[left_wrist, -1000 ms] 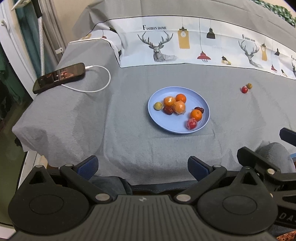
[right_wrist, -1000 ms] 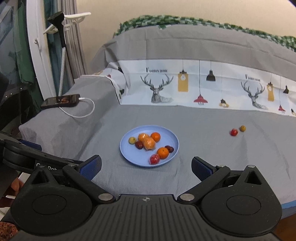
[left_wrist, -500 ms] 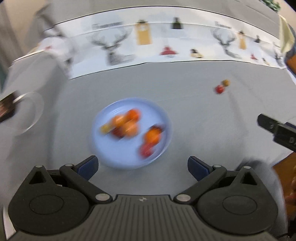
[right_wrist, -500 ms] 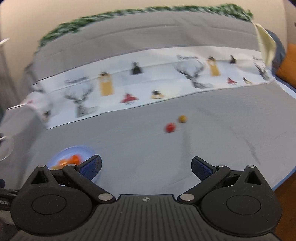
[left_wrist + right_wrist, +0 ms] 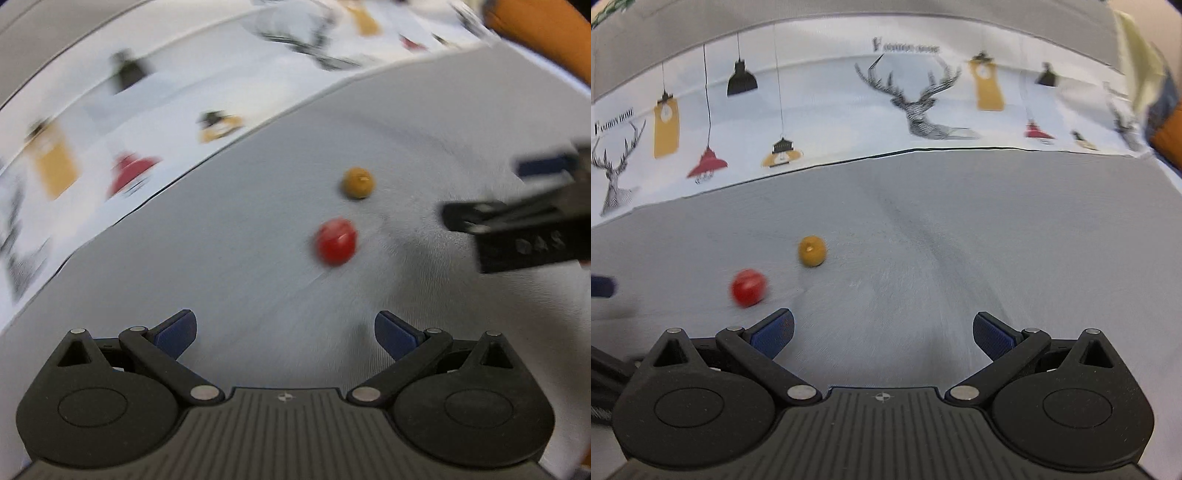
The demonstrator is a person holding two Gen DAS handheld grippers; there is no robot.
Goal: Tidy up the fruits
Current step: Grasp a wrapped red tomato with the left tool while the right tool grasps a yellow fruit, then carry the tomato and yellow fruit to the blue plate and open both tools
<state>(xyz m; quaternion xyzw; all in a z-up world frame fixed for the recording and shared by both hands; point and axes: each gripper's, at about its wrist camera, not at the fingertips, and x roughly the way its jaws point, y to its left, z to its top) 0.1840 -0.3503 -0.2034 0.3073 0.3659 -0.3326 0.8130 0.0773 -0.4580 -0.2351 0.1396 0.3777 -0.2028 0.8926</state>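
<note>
Left tongs [image 5: 284, 330] spread wide, nothing between the blue pads; right tongs [image 5: 883, 332] also spread wide and empty; both hang over the grey fabric bed cover [image 5: 960, 251]; small round red fruit [image 5: 336, 242] lies on the cover ahead of the left tongs, slightly right of their centre line; small round yellow-brown fruit [image 5: 357, 183] sits just beyond it, near but apart; right wrist view puts the red fruit [image 5: 748, 287] just ahead of and outside the left-hand blue pad [image 5: 774, 334], yellow-brown fruit [image 5: 812, 251] further out and a bit right; both fruits loose on the cover, not touching either tongs; white printed band with deer heads and hanging lamps [image 5: 849, 110] runs across behind the fruits; right tongs' black body visible at the right edge of the left view [image 5: 524, 229]; left view heavily motion-blurred, fine detail unreadable.
</note>
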